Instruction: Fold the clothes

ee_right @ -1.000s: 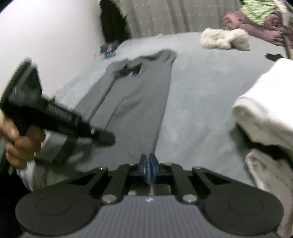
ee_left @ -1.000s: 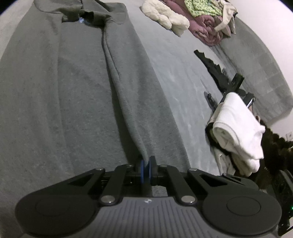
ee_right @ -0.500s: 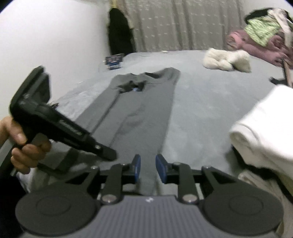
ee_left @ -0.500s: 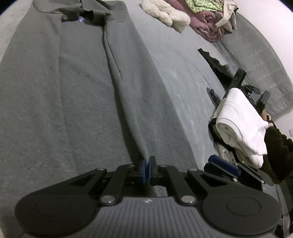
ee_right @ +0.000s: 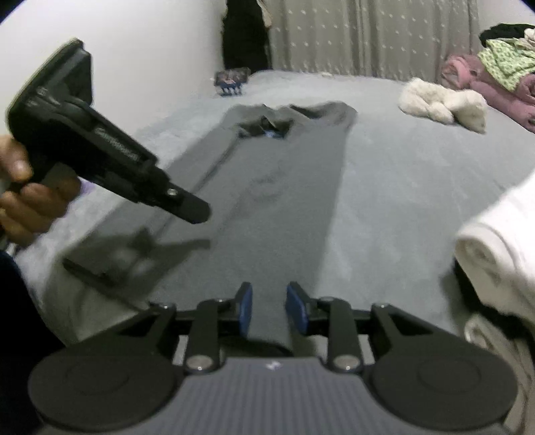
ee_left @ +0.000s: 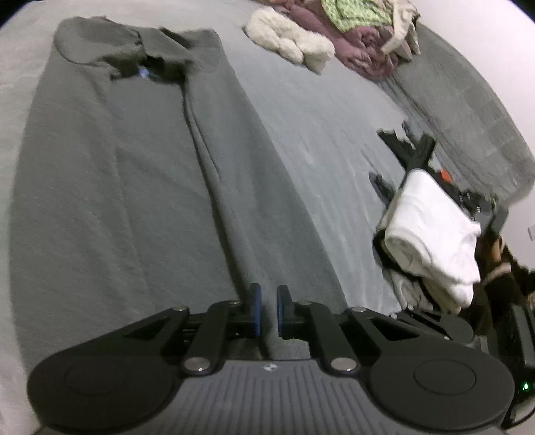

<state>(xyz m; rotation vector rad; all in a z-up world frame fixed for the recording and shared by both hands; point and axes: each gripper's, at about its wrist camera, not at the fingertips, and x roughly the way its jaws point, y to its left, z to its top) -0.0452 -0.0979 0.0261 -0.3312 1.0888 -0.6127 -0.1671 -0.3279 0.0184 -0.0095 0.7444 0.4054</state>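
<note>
Bed (ee_right: pixel 384 160): grey garment (ee_left: pixel 133 200) flat | both grippers parted, empty | right view alone shows left hand (ee_right: pixel 30 200)

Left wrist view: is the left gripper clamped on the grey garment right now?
No: the left gripper has its blue pads apart, with the long grey garment lying flat on the bed below and nothing between them.

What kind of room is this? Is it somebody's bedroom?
Probably a bedroom, yes. A big soft grey bed fills the view, with a curtain hanging behind it. A grey garment lies spread flat on it, and a clothes pile waits at the far corner.
</note>
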